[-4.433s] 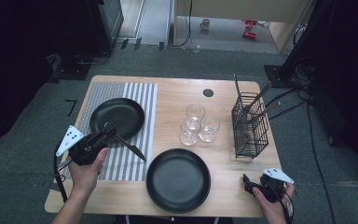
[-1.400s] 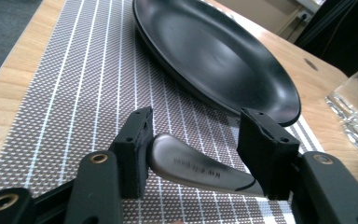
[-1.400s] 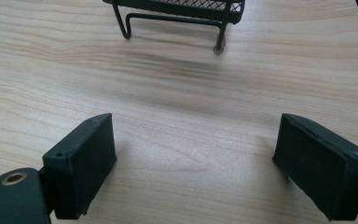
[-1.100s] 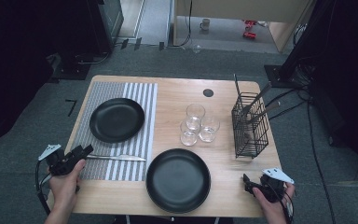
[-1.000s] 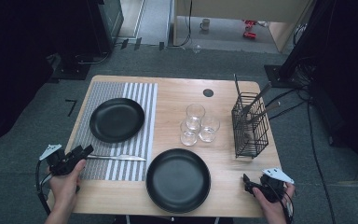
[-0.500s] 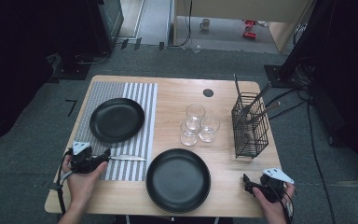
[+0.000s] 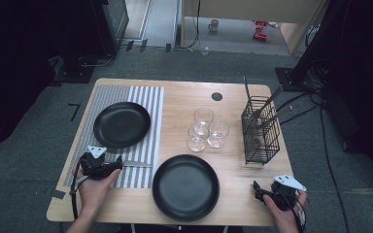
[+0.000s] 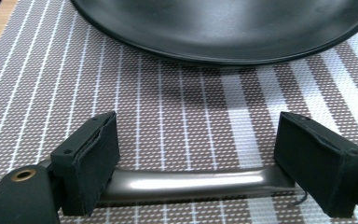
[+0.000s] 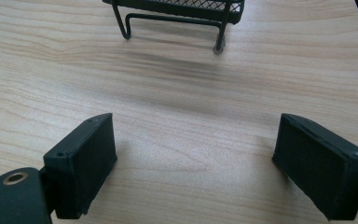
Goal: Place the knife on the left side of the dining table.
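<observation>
Toward my tabletop's (image 7: 184, 97) middle stand three clear glasses (image 7: 205, 129), clustered and touching. A black wire basket (image 7: 261, 130) with utensils stands near the right edge. A second black plate (image 7: 185, 187) lies by the near edge, just right of the striped placemat (image 7: 148, 97).

Glossy metal knife (image 8: 186, 183) — woven placemat (image 8: 168, 112)

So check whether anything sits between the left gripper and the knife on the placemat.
Nothing does. The knife lies flat on the striped placemat directly between the left gripper pads, which stand wide apart. The black plate lies beyond it.
</observation>
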A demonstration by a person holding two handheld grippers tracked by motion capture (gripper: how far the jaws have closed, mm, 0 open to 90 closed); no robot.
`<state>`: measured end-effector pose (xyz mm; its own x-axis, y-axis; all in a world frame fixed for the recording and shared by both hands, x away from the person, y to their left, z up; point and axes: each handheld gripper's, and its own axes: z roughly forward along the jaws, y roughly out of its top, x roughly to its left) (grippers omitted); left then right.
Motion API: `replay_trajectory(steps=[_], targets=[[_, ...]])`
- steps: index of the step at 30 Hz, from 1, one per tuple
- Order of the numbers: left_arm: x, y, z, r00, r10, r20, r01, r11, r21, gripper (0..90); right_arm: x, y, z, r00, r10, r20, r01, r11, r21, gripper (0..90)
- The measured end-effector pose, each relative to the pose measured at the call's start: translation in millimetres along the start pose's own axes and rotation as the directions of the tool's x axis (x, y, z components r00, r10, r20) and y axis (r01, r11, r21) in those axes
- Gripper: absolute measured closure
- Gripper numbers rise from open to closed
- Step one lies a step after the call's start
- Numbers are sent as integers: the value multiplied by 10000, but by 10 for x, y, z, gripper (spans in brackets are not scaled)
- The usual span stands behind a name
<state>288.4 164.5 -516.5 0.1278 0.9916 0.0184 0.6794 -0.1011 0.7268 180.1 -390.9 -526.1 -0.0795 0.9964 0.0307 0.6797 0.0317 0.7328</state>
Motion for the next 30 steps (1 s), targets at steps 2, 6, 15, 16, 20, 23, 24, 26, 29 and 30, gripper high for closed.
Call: replay_trajectory(steps=[2,6,15,16,20,23,24,26,29,30], targets=[[7,-9,-7,10000,9,21,-9,10000,-4,143,1,0,0,10000,10,-1,-10,10000,5,119],[3,-22,-23,10000,69,-33,-69,10000,-32,143,0,0,0,10000,2,-1,-2,10000,0,119],[30,-63,-67,10000,37,-77,-37,10000,-35,143,0,0,0,10000,1,2,-1,10000,-1,120],[35,-66,-72,9999,40,-93,-40,10000,-2,144,0,0,0,10000,-6,3,6,10000,-2,120],[43,-79,-88,9999,-16,-129,16,10000,16,143,0,0,-1,10000,-11,5,11,10000,9,120],[53,-89,-96,9999,-110,-123,110,9999,10,143,0,0,-1,10000,-11,5,11,10000,10,120],[59,-91,-101,9998,-117,-130,118,9999,48,143,0,0,-1,10000,-12,3,12,10000,10,120],[65,-95,-105,9998,-176,-128,177,9998,63,144,0,0,-1,10000,-9,5,9,10000,10,120],[68,-98,-107,9997,-199,-129,200,9998,57,143,0,0,-1,10000,-9,6,9,10000,10,120],[68,-98,-107,9997,-203,-133,204,9998,64,144,0,0,-1,10000,-10,3,10,10000,10,120]])
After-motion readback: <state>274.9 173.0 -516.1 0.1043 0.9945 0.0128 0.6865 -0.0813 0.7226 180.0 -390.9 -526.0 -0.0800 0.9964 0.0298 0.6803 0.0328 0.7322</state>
